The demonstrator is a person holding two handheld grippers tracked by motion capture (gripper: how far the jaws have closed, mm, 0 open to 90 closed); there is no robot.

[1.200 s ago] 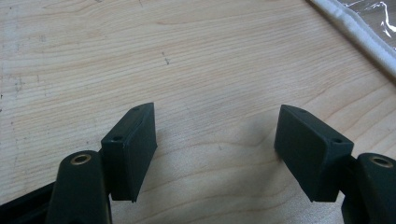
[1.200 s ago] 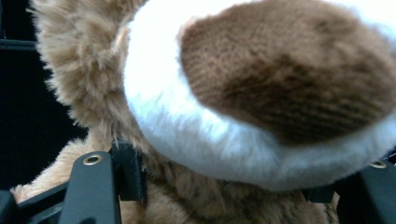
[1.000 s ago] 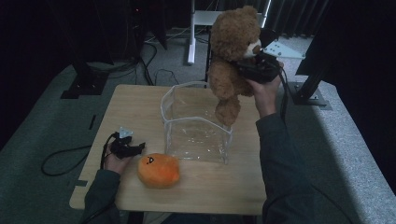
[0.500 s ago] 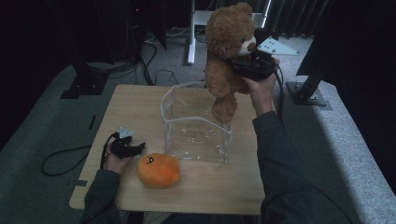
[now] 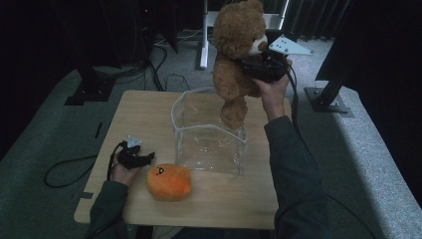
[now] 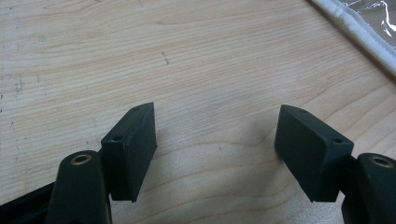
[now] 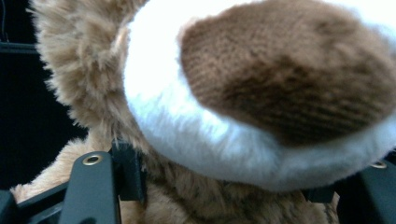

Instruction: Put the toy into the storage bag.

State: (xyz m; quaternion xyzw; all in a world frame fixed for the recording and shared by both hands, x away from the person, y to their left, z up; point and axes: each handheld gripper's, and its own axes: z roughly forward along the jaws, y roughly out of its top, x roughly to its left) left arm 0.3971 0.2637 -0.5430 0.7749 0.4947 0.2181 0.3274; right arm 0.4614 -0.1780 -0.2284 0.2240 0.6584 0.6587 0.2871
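Note:
A brown teddy bear [image 5: 236, 55] hangs upright above the far right part of a clear plastic bin [image 5: 209, 134], its feet dipping near the rim. My right gripper [image 5: 256, 67] is shut on the bear just below its muzzle; in the right gripper view the white-and-brown snout [image 7: 261, 107] bulges over the jaws, whose pads press into the fur [image 7: 187, 196]. An orange plush [image 5: 169, 181] lies on the wooden table [image 5: 144, 107] in front of the bin. My left gripper [image 5: 144, 158] rests on the table left of the plush, open, with bare wood [image 6: 215, 140] between its pads.
The bin's white rim [image 6: 355, 32] crosses the top right corner of the left gripper view. A cable [image 5: 64, 169] trails off the table's left edge. Dark stands [image 5: 94, 84] and a white frame [image 5: 204, 35] rise from the floor beyond the table.
The right hand has shifted the bear slightly left and up, so it hangs more over the bin. The left hand and orange plush have stayed still.

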